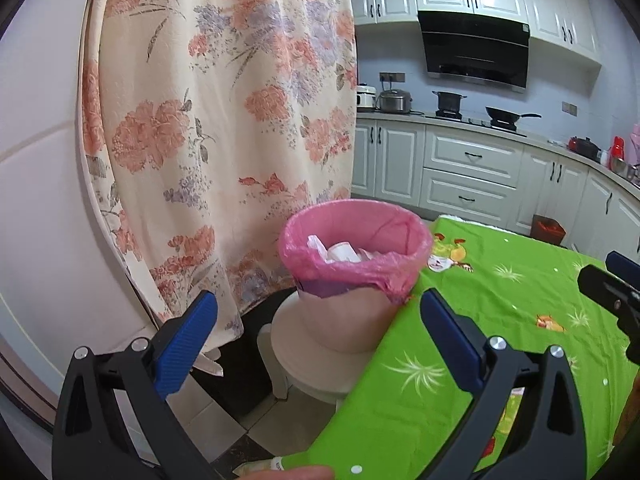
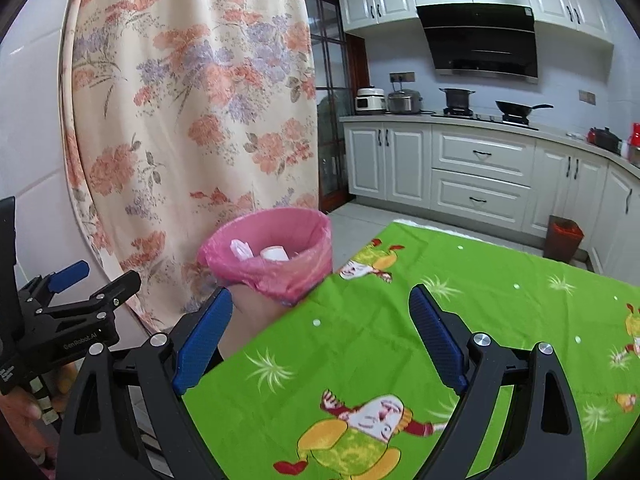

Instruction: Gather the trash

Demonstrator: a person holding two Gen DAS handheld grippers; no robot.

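Note:
A small bin [image 1: 352,280] with a pink liner stands on a white stool [image 1: 308,364] beside the table's left edge; it also shows in the right wrist view [image 2: 276,264]. White crumpled trash [image 1: 340,252] lies inside it. My left gripper [image 1: 316,320] is open and empty, just in front of the bin. My right gripper [image 2: 320,324] is open and empty above the green tablecloth [image 2: 400,340], to the right of the bin. The left gripper shows at the left of the right wrist view [image 2: 80,288].
A floral curtain [image 1: 224,120] hangs behind the bin. White kitchen cabinets [image 1: 468,168] with a stove and pans run along the back. A brown floor bin [image 2: 564,240] stands beyond the table's far edge.

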